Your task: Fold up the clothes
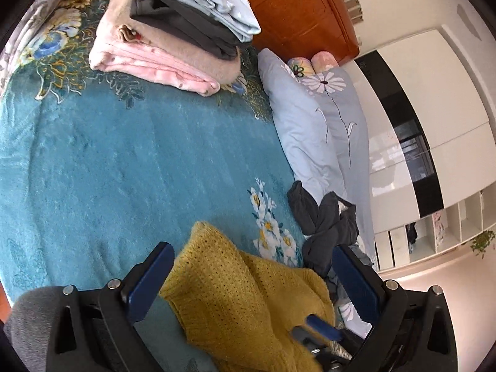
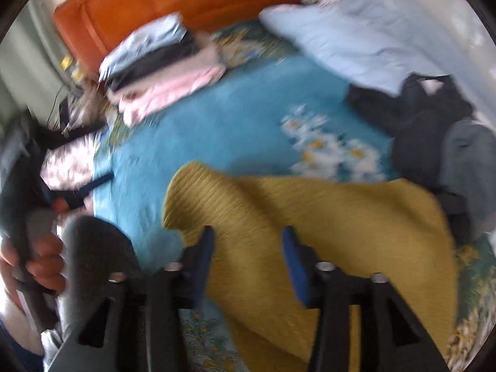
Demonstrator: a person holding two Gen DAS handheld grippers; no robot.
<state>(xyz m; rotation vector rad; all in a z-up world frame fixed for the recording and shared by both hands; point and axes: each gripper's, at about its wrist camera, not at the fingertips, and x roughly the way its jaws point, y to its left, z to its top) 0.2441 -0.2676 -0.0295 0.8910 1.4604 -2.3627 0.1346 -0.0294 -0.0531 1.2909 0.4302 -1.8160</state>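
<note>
A yellow knit sweater (image 1: 245, 303) lies on the teal floral blanket (image 1: 139, 161) at the near edge of the bed. My left gripper (image 1: 252, 266) is open, its blue pads wide apart on either side of the sweater, holding nothing. In the blurred right wrist view the sweater (image 2: 325, 226) spreads below my right gripper (image 2: 248, 245), which is open above the cloth. The right gripper's tip (image 1: 322, 331) shows low in the left wrist view on the sweater. The hand with the left gripper (image 2: 34, 248) shows at the left edge.
A stack of folded clothes (image 1: 173, 31) sits at the back near the orange wooden headboard (image 1: 297, 9). A light blue flowered pillow (image 1: 322, 124) lies at the right. A crumpled dark garment (image 1: 325, 220) lies beside it. White cabinets (image 1: 434, 142) stand beyond the bed.
</note>
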